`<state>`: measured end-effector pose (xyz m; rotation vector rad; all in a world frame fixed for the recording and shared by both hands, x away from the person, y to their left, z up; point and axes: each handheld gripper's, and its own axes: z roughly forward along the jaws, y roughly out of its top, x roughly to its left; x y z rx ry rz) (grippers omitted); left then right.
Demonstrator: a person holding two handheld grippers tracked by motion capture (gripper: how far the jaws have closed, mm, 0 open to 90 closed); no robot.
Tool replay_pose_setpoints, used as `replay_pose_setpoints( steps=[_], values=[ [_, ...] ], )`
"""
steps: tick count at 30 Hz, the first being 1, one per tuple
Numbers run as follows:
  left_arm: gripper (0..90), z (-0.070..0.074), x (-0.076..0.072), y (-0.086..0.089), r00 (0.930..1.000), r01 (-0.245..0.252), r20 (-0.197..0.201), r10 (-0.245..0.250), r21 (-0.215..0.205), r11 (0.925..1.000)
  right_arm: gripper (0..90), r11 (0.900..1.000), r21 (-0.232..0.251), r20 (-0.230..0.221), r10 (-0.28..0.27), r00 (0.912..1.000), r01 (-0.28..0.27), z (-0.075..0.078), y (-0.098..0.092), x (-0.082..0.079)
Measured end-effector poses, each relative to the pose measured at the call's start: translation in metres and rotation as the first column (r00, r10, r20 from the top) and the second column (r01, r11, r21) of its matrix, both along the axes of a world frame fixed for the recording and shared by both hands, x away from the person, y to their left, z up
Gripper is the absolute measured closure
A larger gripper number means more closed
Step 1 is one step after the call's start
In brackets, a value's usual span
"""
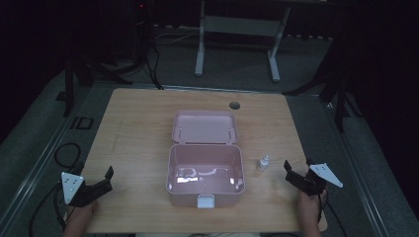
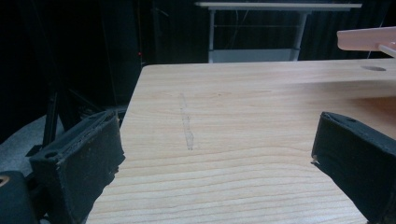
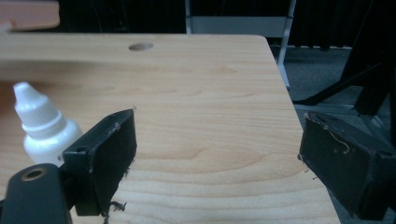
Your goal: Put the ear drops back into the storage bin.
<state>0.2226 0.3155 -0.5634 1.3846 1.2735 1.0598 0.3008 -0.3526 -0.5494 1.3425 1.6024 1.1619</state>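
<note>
My right gripper (image 1: 296,174) and left gripper (image 1: 99,183), fingers apart and empty, flank the open pink box (image 1: 205,174); the dropper bottle (image 1: 263,163) just right of it could topple if nudged.

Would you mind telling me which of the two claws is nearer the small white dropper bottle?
The right claw is nearer: the dropper bottle stands just beside it, right of the open pink box, while the left claw sits across the box.
</note>
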Motion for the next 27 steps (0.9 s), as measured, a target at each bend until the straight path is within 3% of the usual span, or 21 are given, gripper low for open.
replay_pose_setpoints(
  steps=[6,12,15,16,17,18,19,20,21,24,25,26,27],
  values=[
    [2.0,0.0,0.0,0.0,1.0,-0.002,0.0,0.002,0.001,1.0,10.8,0.999,-0.035,-0.007,0.012,0.9999,-0.012,-0.001,0.003,0.001],
    [2.0,0.0,0.0,0.0,1.0,-0.002,-0.002,0.002,0.001,1.0,10.9,0.995,-0.072,-0.031,0.067,0.9973,-0.069,-0.002,0.007,0.002],
    [2.0,0.0,0.0,0.0,1.0,-0.004,0.001,0.004,0.003,1.0,11.3,0.991,-0.067,-0.068,0.11,0.9916,-0.115,0.004,0.005,0.005],
    [2.0,0.0,0.0,0.0,1.0,-0.003,-0.001,0.003,0.002,1.0,14.9,0.988,-0.051,-0.116,0.139,0.9835,-0.146,0.009,0.001,0.008],
    [2.0,0.0,0.0,0.0,1.0,-0.003,-0.002,0.003,0.001,1.0,14.9,0.988,-0.051,-0.116,0.139,0.9835,-0.146,0.009,0.001,0.008],
    [2.0,0.0,0.0,0.0,1.0,-0.003,-0.003,0.003,0.001,1.0,14.2,0.984,-0.055,-0.181,0.158,0.9708,-0.17,0.012,-0.002,0.011],
    [2.0,0.0,0.0,0.0,1.0,-0.004,-0.003,0.004,0.0,1.0,14.2,0.984,-0.055,-0.181,0.158,0.9708,-0.17,0.012,-0.002,0.011],
    [2.0,0.0,0.0,0.0,1.0,-0.004,-0.003,0.004,0.0,1.0,13.6,0.979,-0.071,-0.263,0.164,0.9507,-0.189,0.015,-0.002,0.013],
    [2.0,0.0,0.0,0.0,1.0,-0.004,-0.003,0.004,0.0,1.0,13.6,0.979,-0.071,-0.263,0.164,0.9507,-0.189,0.015,-0.002,0.013],
    [2.0,0.0,0.0,0.0,1.0,-0.005,-0.005,0.005,0.001,1.0,12.9,0.973,-0.045,-0.405,0.189,0.8944,-0.226,0.019,-0.004,0.019],
    [2.0,0.0,0.0,0.0,1.0,-0.005,-0.005,0.005,0.001,1.0,12.7,0.971,-0.048,-0.468,0.184,0.8644,-0.233,0.022,-0.004,0.022],
    [2.0,0.0,0.0,0.0,1.0,-0.005,-0.005,0.005,0.001,1.0,12.7,0.971,-0.048,-0.468,0.184,0.8644,-0.233,0.022,-0.004,0.022],
    [2.0,0.0,0.0,0.0,1.0,-0.005,-0.005,0.005,-0.001,1.0,12.0,0.97,-0.059,-0.517,0.172,0.8387,-0.235,0.025,-0.004,0.024]
  ],
)
